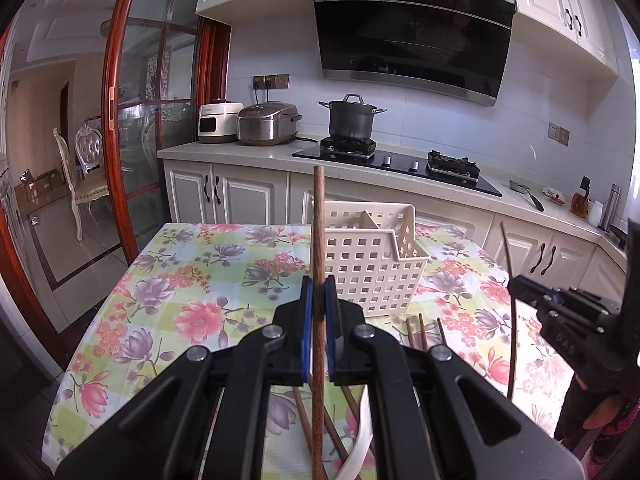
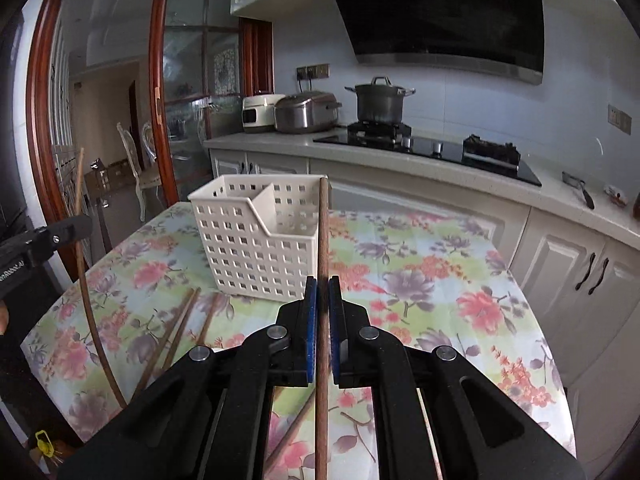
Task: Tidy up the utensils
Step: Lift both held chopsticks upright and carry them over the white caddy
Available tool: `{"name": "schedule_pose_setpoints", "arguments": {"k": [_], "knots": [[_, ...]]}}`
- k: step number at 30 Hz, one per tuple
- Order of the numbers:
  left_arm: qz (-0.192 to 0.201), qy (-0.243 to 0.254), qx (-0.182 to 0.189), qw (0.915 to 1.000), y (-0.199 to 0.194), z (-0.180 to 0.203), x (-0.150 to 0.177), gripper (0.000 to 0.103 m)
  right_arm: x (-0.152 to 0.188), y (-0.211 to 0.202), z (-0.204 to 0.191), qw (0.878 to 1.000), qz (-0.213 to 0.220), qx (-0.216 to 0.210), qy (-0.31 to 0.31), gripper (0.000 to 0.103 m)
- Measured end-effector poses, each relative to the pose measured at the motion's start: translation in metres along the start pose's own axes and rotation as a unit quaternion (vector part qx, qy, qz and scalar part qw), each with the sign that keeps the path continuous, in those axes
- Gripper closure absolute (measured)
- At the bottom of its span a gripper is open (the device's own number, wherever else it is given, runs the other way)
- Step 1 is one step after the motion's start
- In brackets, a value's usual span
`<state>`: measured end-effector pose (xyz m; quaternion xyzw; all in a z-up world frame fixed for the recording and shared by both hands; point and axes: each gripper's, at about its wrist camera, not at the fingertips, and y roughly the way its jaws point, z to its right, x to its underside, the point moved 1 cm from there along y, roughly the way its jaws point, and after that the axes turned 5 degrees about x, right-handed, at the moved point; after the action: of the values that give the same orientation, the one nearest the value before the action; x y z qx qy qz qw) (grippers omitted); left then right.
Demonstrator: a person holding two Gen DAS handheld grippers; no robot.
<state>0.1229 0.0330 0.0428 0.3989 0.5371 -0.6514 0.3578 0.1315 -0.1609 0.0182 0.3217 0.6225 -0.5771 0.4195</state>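
My left gripper [image 1: 319, 290] is shut on a brown wooden chopstick [image 1: 318, 232] held upright above the floral table. My right gripper [image 2: 322, 292] is shut on another wooden chopstick [image 2: 323, 232], also upright. A cream perforated utensil basket [image 1: 372, 256] with a divider stands on the table just ahead of both grippers; it also shows in the right wrist view [image 2: 256, 240]. Several loose chopsticks [image 2: 180, 328] lie on the cloth in front of the basket. A white spoon handle [image 1: 360, 452] lies under my left gripper.
The table with a floral cloth [image 1: 168, 288] ends at a left edge near the glass sliding door [image 1: 152, 120]. Kitchen counter [image 1: 248, 152] behind holds rice cookers and a pot [image 1: 352, 118] on the hob. White cabinets stand to the right.
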Motion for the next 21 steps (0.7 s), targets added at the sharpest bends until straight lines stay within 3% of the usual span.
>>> {"name": "schedule_pose_setpoints", "arguments": {"k": [10, 21], "knots": [[0.027, 0.017, -0.006, 0.9995, -0.015, 0.003, -0.013, 0.097, -0.024, -0.037, -0.006, 0.998, 0.067, 0.007, -0.005, 0.097], [0.048, 0.032, -0.004, 0.9983, -0.008, 0.015, -0.047, 0.097, -0.054, -0.019, 0.001, 0.996, 0.088, -0.008, 0.009, 0.097]]}}
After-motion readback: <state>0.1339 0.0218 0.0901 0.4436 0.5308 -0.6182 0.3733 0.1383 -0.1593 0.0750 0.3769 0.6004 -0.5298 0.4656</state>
